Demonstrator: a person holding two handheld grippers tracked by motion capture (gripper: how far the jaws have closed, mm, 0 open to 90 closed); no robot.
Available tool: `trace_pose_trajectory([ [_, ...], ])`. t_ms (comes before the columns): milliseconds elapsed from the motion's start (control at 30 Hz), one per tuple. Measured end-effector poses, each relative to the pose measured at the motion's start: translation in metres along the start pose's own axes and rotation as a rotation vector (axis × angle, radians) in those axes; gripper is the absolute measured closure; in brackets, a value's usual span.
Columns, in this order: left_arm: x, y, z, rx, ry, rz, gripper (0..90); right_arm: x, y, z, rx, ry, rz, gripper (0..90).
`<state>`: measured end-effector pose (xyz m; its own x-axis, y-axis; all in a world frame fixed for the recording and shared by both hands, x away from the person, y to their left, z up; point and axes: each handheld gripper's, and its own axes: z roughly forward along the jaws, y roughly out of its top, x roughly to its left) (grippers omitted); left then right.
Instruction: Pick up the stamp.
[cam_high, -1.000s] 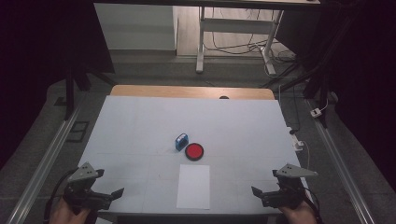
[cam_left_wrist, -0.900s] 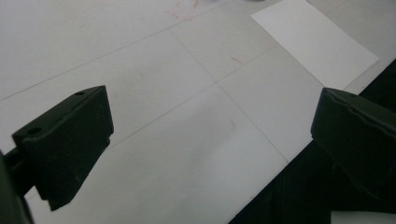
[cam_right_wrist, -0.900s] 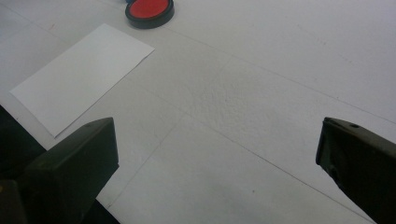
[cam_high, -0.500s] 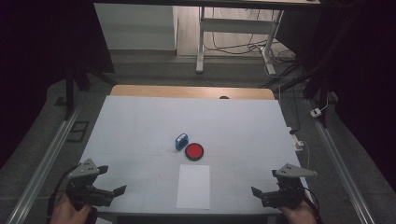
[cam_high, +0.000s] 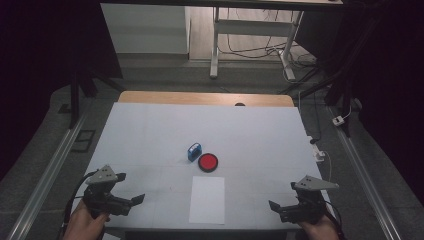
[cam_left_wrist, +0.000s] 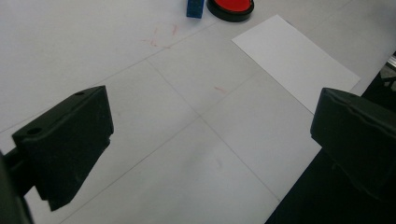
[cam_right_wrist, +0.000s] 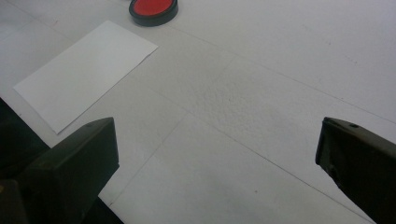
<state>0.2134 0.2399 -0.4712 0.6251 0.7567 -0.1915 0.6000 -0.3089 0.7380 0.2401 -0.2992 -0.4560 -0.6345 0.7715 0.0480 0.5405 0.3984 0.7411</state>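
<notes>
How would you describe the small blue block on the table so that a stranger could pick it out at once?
Start at the white table, then find the white sheet of paper near its front edge. Just beyond the sheet sits a round red disc with a black rim, and the small blue block stands beside it: the one blue, boxy thing there.

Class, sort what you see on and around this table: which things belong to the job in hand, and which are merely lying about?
Likely belonging to the job:
- blue stamp
- red ink pad
- white paper sheet
- left hand-held gripper, open
- right hand-held gripper, open

Merely lying about:
- white plug on the floor
- cables under the far desk
</notes>
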Motion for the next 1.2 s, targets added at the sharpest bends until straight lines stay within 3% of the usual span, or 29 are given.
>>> trace_pose_trajectory([
  [333, 0.003, 0.009, 0.010, 0.016, 0.000, 0.005, 0.0, 0.000, 0.000, 0.000, 0.000, 0.001, 0.000, 0.0],
  [1200, 0.010, 0.047, 0.055, 0.042, -0.001, 0.057, 0.5, 0.000, 0.000, 0.000, 0.004, 0.004, -0.005, 0.0],
])
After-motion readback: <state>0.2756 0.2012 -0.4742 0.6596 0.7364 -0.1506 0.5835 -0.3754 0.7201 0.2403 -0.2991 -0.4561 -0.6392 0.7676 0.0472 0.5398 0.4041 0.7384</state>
